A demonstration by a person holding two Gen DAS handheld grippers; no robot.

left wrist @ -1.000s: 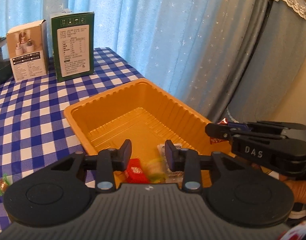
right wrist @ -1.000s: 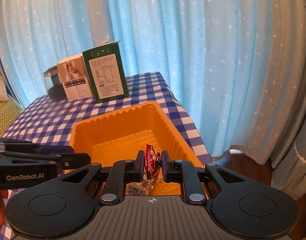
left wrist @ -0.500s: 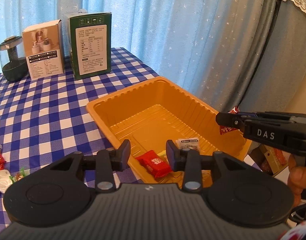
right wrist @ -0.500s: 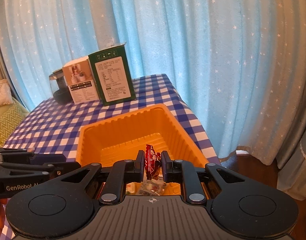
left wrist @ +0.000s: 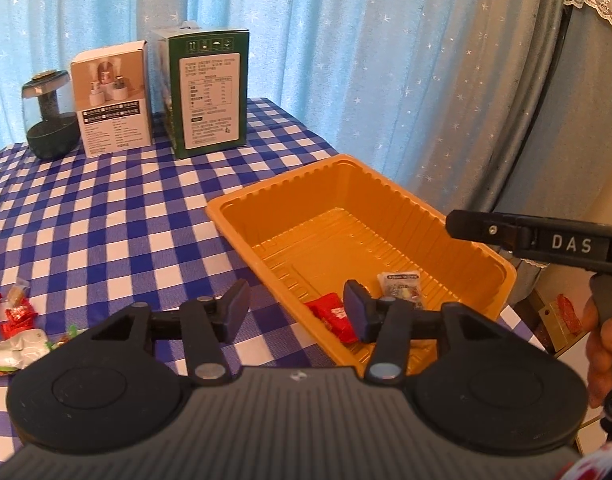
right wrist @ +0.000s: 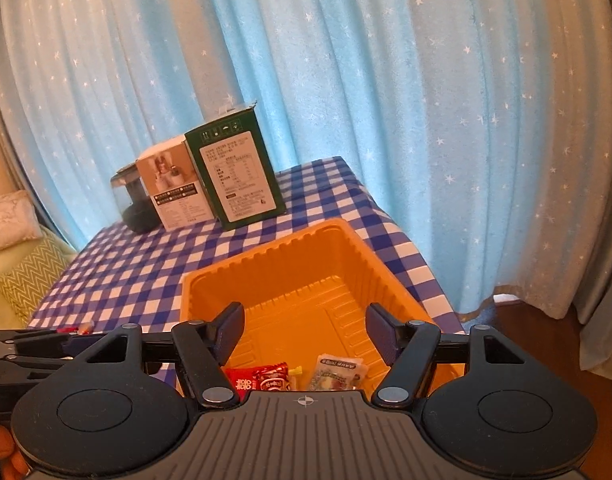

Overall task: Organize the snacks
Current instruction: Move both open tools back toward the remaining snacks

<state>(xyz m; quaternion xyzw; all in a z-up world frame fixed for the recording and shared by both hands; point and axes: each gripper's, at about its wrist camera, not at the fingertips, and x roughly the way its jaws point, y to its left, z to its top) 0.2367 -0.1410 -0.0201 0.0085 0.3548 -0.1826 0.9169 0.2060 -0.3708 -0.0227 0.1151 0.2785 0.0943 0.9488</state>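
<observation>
The right hand-held gripper [right wrist: 304,334] hangs over the near end of the orange tray [right wrist: 266,258]. Its jaws have just been opening and now stand apart with nothing between them. Below them, on the tray floor, lie a red candy packet [right wrist: 272,378], a flat red packet [right wrist: 238,384] and a clear-wrapped snack [right wrist: 339,372].

The left hand-held gripper [left wrist: 296,310] is positioned over the tray's near left corner and the table [left wrist: 106,220]. Its jaws have also just been opening; they are parted and empty. The red packet [left wrist: 333,314] seen past them rests in the tray, not in the grip.

Loose snacks [left wrist: 14,328] remain on the checked cloth at the table's near left edge, well apart from the tray. The task is judged to be only partly complete.

Probable faults from this state:

- Collision. Both tools occupy the same end of the tray, so a simultaneous move could bring them together.
- Tray displacement. The tray appears light and sits close to the table's right edge, and a knock on its rim could slide it off.
- Poor pick. The remaining wrappers are small, crinkled and clustered, so a closing grip may take two at once or pinch the cloth.
- Edge loss. The loose snacks lie near the table edge and a sweeping approach could push them over.
</observation>
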